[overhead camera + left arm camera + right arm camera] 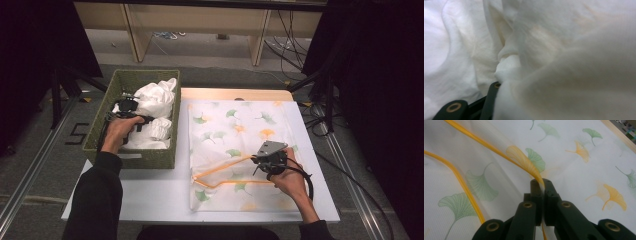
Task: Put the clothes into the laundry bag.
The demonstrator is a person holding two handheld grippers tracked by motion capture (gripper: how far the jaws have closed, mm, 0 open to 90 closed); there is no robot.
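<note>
Soft white cotton cloth point(469, 50), woven green basket point(100, 135), sheer printed mesh bag point(235, 130).

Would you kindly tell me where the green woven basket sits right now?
In the high view the green woven basket sits at the table's far left, beside the leaf-print mesh bag, with white cloth inside it and the left gripper reaching in.

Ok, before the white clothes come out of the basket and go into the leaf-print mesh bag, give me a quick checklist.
1. Right gripper clamped on the orange rim of the mesh bag: ok.
2. Bag mouth held open: ok.
3. Left gripper in the basket, on the white clothes: ok.
4. Left grip firm on the cloth: cannot tell.
5. Bag flat on the table: ok.
</note>
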